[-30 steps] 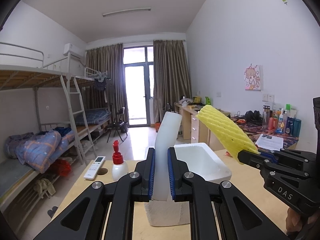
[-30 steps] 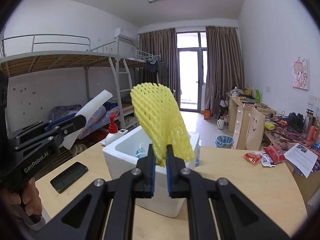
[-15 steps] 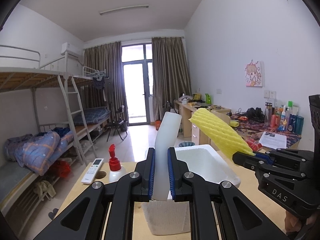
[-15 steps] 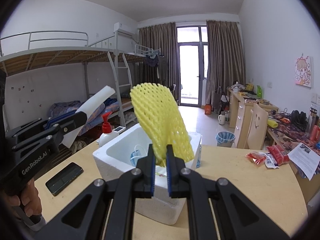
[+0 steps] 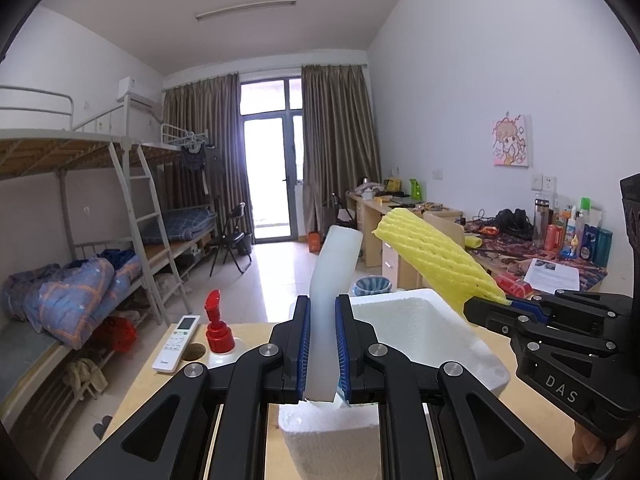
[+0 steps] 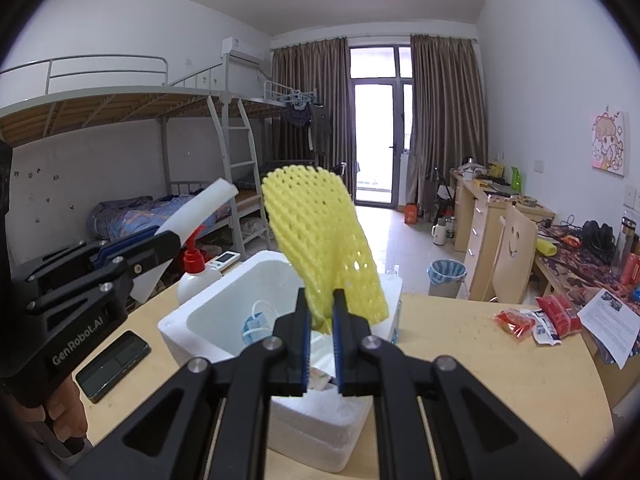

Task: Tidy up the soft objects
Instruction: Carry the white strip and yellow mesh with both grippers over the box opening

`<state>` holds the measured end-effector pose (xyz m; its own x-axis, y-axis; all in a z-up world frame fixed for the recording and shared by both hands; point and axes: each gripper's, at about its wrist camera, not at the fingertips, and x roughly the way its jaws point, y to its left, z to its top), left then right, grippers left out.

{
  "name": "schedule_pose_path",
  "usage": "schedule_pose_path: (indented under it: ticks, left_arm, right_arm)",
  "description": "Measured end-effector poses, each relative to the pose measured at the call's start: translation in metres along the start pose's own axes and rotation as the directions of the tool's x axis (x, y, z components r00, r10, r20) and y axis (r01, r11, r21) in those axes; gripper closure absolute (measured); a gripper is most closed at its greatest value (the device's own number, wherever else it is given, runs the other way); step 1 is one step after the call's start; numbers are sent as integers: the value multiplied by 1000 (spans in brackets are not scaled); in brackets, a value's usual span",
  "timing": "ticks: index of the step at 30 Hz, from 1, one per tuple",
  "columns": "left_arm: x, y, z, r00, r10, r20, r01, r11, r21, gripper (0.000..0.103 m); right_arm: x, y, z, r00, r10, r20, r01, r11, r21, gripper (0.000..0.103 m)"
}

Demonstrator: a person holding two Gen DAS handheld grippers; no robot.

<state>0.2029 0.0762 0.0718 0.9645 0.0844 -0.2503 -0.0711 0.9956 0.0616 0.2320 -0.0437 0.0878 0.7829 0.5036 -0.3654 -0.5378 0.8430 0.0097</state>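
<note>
Left wrist view: my left gripper [image 5: 322, 344], at lower centre, is clamped on a white foam strip [image 5: 334, 276] above the white foam box [image 5: 476, 354] — my right gripper's yellow foam net [image 5: 436, 266] at right.

Right wrist view: my right gripper [image 6: 321, 332] pinches the yellow foam net [image 6: 320, 236], centre frame, over the box [image 6: 180, 322] on the worktop [image 6: 476, 364].

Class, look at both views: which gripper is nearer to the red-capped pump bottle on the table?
Left. The left gripper sits just right of the pump bottle; the right gripper is farther, beyond the foam box.
</note>
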Motion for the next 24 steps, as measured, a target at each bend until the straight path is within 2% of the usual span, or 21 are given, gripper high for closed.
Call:
schedule_pose_path:
  ticks: [11, 24]
  left_arm:
    - [18, 0, 2, 1000, -2, -18, 2, 1000, 3, 90]
    - [33, -24, 5, 997, -63, -36, 64, 998, 16, 90]
  right_arm:
    - [12, 2, 1, 1000, 9, -19, -9, 1000, -2, 91]
    - [-6, -20, -2, 998, -58, -7, 58, 998, 28, 91]
